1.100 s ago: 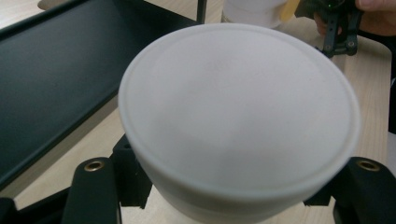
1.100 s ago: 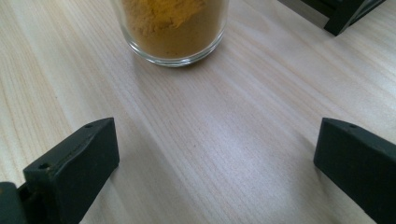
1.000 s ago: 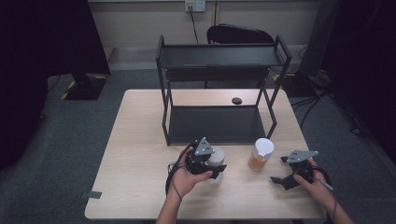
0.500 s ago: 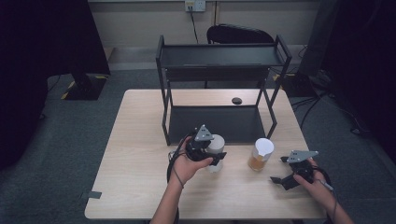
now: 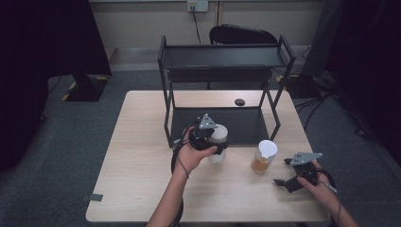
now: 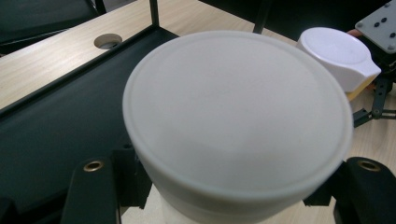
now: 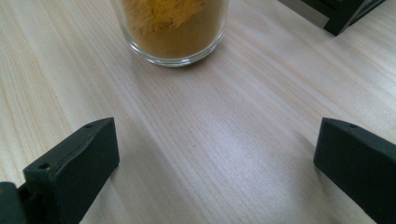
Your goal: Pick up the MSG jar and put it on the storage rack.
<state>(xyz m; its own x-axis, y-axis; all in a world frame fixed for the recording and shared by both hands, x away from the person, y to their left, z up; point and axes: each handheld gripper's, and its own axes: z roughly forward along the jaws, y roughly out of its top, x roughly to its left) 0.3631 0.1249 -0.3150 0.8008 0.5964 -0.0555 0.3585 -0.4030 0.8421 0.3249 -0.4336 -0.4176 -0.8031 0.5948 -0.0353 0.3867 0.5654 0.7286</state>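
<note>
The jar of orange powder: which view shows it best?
The high view: the whole jar of orange powder stands on the table, white lid on. The right gripper view shows its glass base and powder; the left gripper view, its lid.

Lab or office room, grey carpet (image 5: 56, 142), wall socket (image 5: 197, 5), trailing cables (image 5: 321, 101)

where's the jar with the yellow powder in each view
High view: the yellow-powder jar stands right of centre on the table, between both grippers.
Left gripper view: its white lid shows at upper right.
Right gripper view: its glass base is at top centre.
Shared landmark: the black shelf rack.
</note>
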